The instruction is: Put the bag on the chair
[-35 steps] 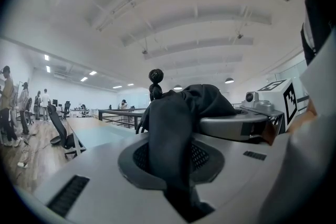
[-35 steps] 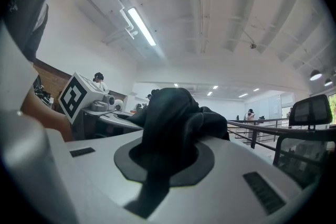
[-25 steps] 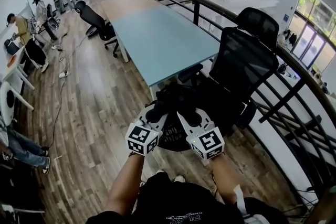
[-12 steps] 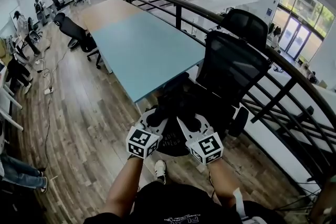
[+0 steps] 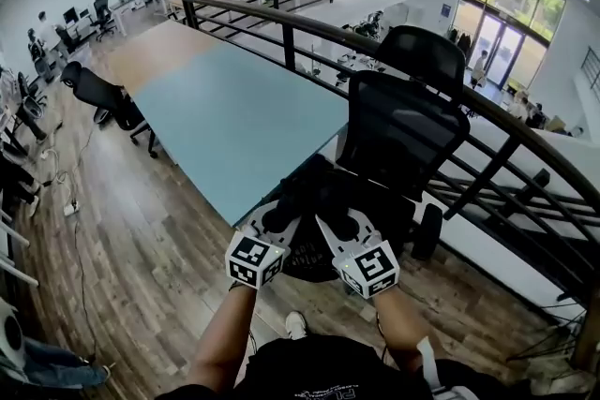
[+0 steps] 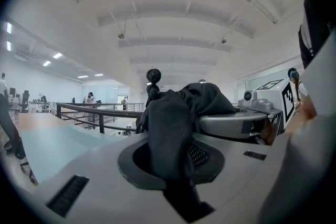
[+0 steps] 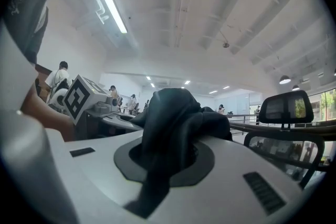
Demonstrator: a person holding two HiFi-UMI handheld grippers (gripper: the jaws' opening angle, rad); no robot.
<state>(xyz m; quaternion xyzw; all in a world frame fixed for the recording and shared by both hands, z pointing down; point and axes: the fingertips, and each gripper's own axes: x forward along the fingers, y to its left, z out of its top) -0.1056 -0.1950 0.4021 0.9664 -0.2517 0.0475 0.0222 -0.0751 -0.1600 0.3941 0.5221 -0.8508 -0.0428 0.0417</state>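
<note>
— Wooden floor (image 5: 141,239), chair (image 5: 403,131) beside railing (image 5: 246,10): bag (image 5: 323,192) location?
— Held aloft short of seat, left tongs (image 5: 278,218) and right tongs (image 5: 343,222) each clamped on fabric; possible slip from thin pinch.

Long blue table (image 5: 234,122), black railing (image 5: 288,47), wooden floor (image 5: 141,239)

No legible text or signs anywhere

My left gripper (image 6: 176,160) has its jaws pinched on the black cloth of the bag (image 6: 176,113). The bag bunches up ahead of them and drapes onto the right gripper (image 6: 236,124) just beside. Off to the left I see a dark railing (image 6: 94,112) and a pale blue table (image 6: 47,144).
</note>
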